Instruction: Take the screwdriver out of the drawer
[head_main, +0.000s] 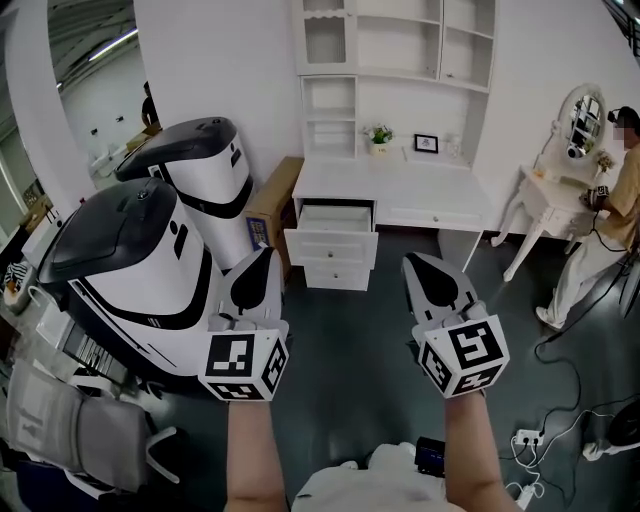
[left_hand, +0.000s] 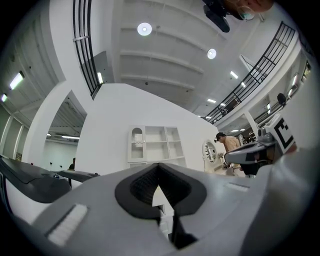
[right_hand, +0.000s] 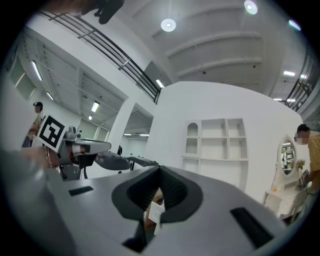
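Jaws of the left gripper (head_main: 262, 256) are together, their tips meeting on nothing, and the right gripper (head_main: 412, 262) is closed and empty just the same. Both are held side by side in the air, well apart from the white counter (head_main: 420, 182). Under the counter's left front edge the top drawer (head_main: 331, 246) stands pulled out. The screwdriver cannot be made out inside it from here. A small plant (head_main: 379, 135) and a framed picture (head_main: 426, 143) stand near the counter's back edge. White-and-black machines (head_main: 150, 260) stand to its left and a person (head_main: 612, 200) to its right.
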